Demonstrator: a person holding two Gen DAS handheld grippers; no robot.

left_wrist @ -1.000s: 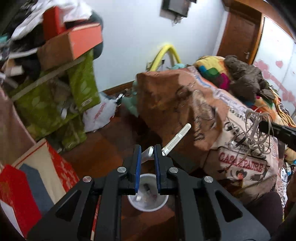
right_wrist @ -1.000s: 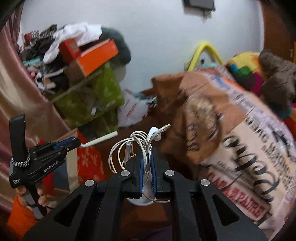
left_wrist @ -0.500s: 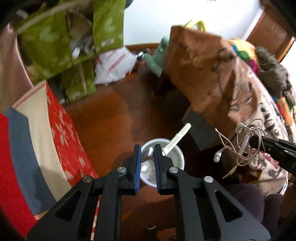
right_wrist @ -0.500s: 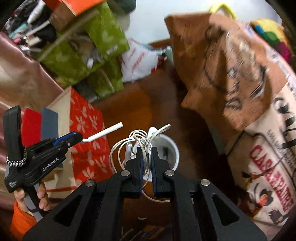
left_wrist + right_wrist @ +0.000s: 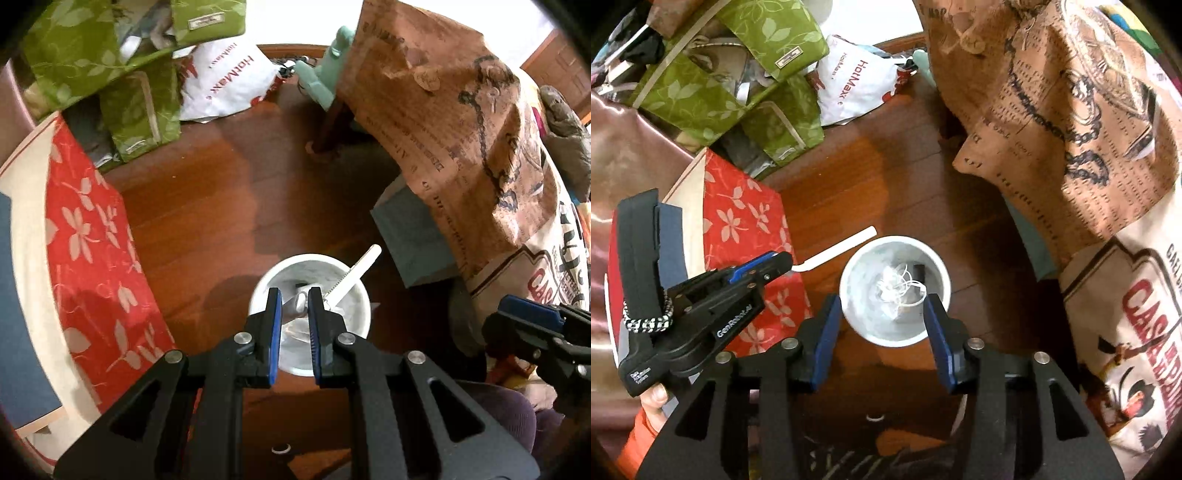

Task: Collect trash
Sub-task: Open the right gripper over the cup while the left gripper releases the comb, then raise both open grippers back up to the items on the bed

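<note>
Right gripper [image 5: 882,317] spread wide above the white cup [image 5: 894,293] on the wooden floor [image 5: 905,192], jaws just opened, nothing between them. White earphone cable [image 5: 899,290] lies tangled inside the cup. Left gripper [image 5: 294,308] pinches a white plastic knife [image 5: 354,275], blade sticking out over the cup rim.

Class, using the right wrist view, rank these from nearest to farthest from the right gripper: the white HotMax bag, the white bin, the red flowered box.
1. white bin, directly ahead of the right gripper, just beyond its open fingertips.
2. red flowered box, on the floor to the left.
3. white HotMax bag, far ahead, by the wall.
</note>
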